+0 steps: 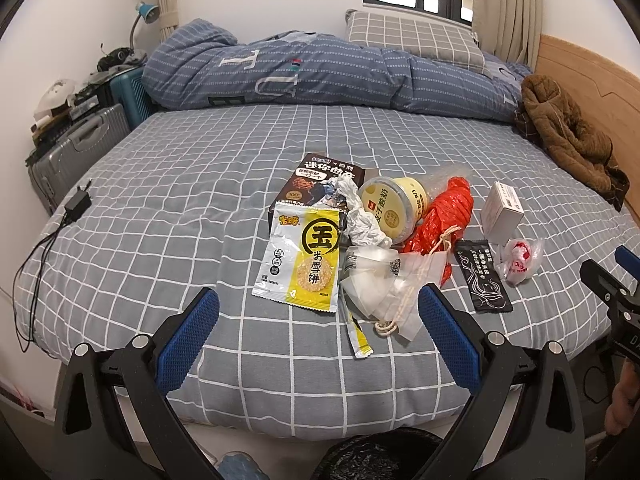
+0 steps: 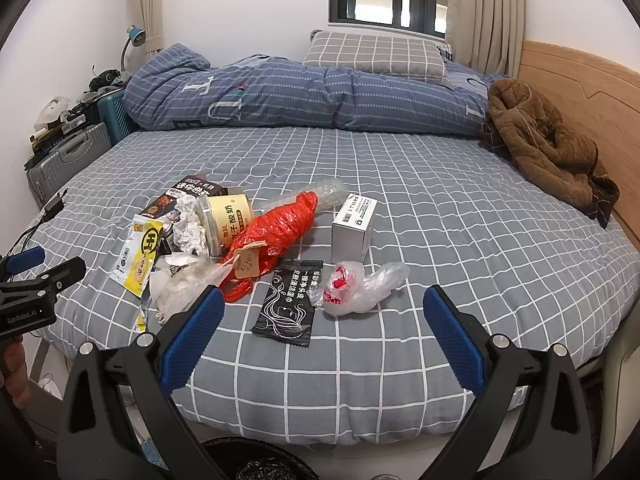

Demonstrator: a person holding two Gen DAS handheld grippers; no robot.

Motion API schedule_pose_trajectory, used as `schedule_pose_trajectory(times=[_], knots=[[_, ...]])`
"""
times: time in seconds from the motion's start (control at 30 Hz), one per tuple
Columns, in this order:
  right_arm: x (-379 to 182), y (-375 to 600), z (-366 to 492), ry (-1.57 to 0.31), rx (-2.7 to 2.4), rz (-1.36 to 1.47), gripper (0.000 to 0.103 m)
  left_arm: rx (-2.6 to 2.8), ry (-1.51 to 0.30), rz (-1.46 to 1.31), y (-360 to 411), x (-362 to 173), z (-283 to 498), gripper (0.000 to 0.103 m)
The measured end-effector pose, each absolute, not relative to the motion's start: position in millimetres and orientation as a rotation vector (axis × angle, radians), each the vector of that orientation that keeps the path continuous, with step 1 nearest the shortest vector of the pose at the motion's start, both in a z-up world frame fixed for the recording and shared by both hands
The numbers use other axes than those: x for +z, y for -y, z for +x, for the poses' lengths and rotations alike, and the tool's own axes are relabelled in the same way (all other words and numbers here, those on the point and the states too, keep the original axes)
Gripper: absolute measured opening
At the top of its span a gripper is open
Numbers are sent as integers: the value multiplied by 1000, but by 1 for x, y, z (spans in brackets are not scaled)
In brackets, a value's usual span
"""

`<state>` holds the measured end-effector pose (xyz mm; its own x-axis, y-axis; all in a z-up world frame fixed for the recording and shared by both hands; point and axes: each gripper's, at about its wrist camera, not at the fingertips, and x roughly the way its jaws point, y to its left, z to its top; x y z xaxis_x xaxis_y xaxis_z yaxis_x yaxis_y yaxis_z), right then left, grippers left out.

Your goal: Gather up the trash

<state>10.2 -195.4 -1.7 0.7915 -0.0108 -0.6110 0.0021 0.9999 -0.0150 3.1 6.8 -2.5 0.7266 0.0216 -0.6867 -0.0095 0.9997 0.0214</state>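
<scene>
Below both grippers, only the dark rim of a bin [image 1: 376, 452] shows at the bottom edge, cut off, its lining crinkled and hard to read. The biscuit box [image 1: 320, 180] is half buried under a crumpled tissue [image 1: 360, 216], and the clear bubble wrap [image 2: 316, 196] behind the red bag is mostly hidden.

The trash lies in a loose heap near the front edge of the bed [image 1: 200, 168], on its grey checked sheet. It includes a yellow and white snack wrapper [image 1: 304, 256], a yellow yoghurt tub [image 1: 394, 206] tipped on its side, a twisted red plastic bag [image 2: 276, 232] with a paper tag, and a clear bag with a drawstring [image 1: 384, 288]. A little to the right are a black sachet [image 2: 286, 306], a knotted clear bag with red print [image 2: 352, 286] and a small white box [image 2: 354, 226] standing upright.

The left gripper [image 1: 318, 308] hovers before the snack wrapper and clear bag, its blue pads wide apart, holding and touching nothing. The right gripper [image 2: 324, 308] is likewise spread wide and empty, with the black sachet and knotted bag seen between its fingers. A hand [image 2: 14, 364] shows at the left edge of the right view.
</scene>
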Motion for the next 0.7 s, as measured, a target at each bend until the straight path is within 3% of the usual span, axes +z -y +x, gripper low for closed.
schedule_pose_trajectory(times=[0.7], knots=[[-2, 195, 11, -657, -7, -12, 95, 9, -756, 15, -8, -5, 3, 97]])
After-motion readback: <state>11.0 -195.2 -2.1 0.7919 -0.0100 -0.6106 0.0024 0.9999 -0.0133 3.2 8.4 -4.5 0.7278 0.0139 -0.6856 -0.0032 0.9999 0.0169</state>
